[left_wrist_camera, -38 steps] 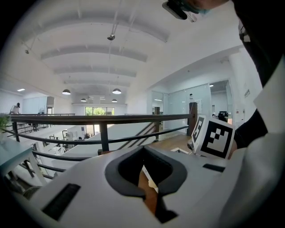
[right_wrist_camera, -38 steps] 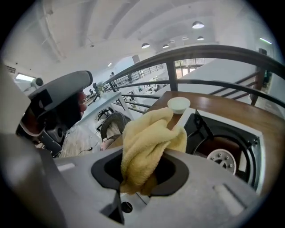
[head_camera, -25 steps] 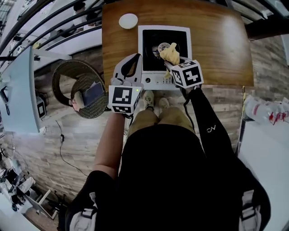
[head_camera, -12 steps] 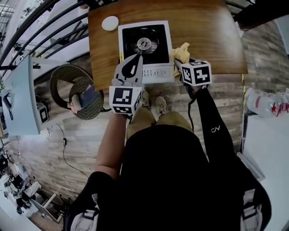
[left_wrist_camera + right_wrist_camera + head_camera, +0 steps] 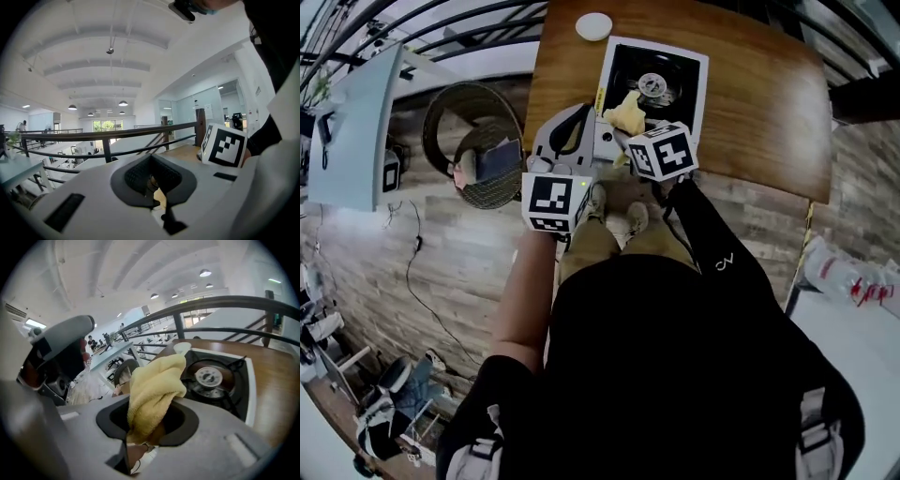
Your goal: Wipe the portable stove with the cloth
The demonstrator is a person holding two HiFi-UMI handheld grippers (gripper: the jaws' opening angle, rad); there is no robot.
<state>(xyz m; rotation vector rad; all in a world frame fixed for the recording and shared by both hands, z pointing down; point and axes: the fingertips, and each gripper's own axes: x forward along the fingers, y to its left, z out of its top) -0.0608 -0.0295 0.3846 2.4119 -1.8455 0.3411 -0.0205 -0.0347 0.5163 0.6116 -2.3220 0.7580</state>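
Head view: right gripper (image 5: 636, 131) pinches yellow cloth (image 5: 626, 111). Cloth over near left part of stove (image 5: 701, 89), beside burner (image 5: 654, 84); contact with stove unclear. Stove on wooden table (image 5: 759, 103). Right gripper view: jaws clamped on bunched cloth. Left gripper (image 5: 579, 120) just beside right one, at stove's near left corner, jaws pressed together, nothing between.

— We're in a black top (image 5: 656, 375); the right sleeve (image 5: 712, 248) is long and black, with a small white logo.
— Khaki trousers (image 5: 592, 246) and pale shoes (image 5: 602, 202) too. Our left gripper (image 5: 584, 116) and right gripper (image 5: 630, 127) are pale grey, each carrying a black-and-white marker cube.
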